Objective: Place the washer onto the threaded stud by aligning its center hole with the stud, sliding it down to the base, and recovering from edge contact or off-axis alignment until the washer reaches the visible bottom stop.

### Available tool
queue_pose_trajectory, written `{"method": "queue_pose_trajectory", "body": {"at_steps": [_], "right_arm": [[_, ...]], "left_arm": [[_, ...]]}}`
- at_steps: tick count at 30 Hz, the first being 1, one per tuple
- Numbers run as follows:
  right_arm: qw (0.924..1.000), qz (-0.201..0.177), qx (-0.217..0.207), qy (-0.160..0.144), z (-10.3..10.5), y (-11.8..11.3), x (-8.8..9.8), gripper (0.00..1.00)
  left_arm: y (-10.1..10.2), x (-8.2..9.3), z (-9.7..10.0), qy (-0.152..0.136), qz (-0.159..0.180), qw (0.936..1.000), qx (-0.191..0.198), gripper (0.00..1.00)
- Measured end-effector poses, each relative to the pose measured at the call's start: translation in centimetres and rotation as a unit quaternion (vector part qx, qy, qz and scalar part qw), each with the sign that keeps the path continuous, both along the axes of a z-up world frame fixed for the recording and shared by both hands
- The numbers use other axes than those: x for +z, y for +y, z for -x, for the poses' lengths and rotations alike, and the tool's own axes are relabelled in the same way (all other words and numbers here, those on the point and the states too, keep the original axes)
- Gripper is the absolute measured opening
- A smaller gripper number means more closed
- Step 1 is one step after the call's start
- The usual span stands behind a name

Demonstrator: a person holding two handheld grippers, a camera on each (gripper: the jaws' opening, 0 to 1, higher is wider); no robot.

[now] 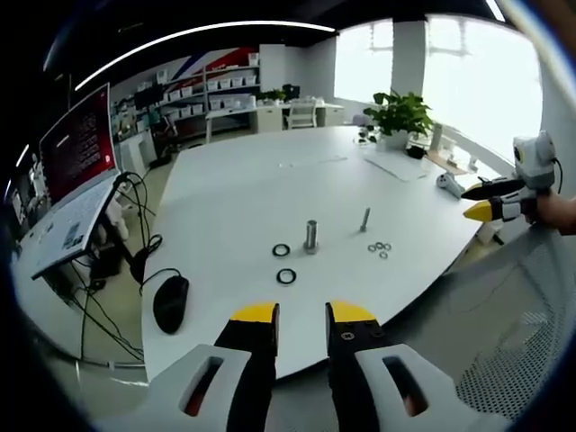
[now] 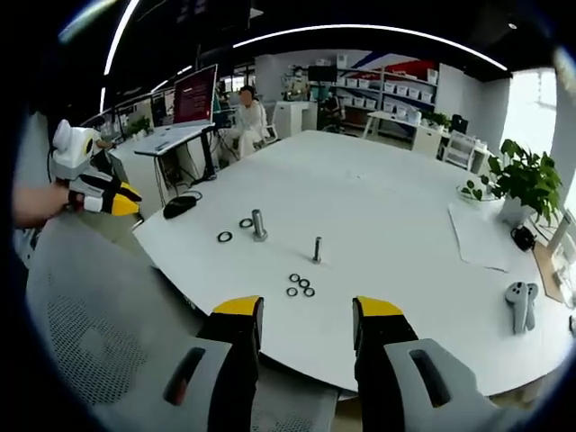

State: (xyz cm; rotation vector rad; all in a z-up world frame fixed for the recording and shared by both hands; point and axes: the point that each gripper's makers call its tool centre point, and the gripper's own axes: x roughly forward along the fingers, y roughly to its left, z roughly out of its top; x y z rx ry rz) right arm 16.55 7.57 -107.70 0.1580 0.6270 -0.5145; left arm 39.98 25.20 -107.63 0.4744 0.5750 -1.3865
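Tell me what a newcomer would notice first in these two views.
The big white table dominates, with two upright metal studs near its near edge: a thick one and a thin one. Dark washers lie flat around them: two large ones beside the thick stud, a cluster of small ones by the thin one. Both grippers, left and right, hover open and empty off the table's edge, yellow-tipped fingers apart.

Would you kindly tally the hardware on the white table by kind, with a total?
Large black rings: 2
Small washers, clustered: 4
Thick stud: 1
Thin threaded stud: 1
Total: 8
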Motion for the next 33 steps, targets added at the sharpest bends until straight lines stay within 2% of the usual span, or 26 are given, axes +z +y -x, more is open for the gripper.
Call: {"method": "queue_pose_trajectory", "body": {"at_steps": [8, 12, 23, 25, 33], "right_arm": [[0.9998, -0.016, 0.009, 0.002, -0.1, 0.7, 0.0, 0.43], [0.9998, -0.010, 0.017, -0.003, -0.5, 0.9, 0.4, 0.43], [0.9994, -0.026, 0.021, -0.001, -0.6, 1.2, 0.0, 0.43], [0.9995, -0.023, 0.021, -0.004, -0.7, 1.2, 0.3, 0.43], [0.9992, -0.033, 0.024, -0.001, -0.7, 1.3, 0.0, 0.43]], "left_arm": [[0.0, 0.1, -0.7, -0.009, 0.008, 0.9999, 0.005, 0.18], [0.2, -0.5, -1.5, -0.019, -0.005, 0.9998, 0.007, 0.18], [0.2, -0.1, -1.3, -0.020, -0.004, 0.9997, 0.010, 0.18], [0.0, 0.9, -0.9, -0.020, 0.005, 0.9997, 0.016, 0.18], [0.1, 0.0, -1.2, -0.019, -0.006, 0.9997, 0.013, 0.18]]}}
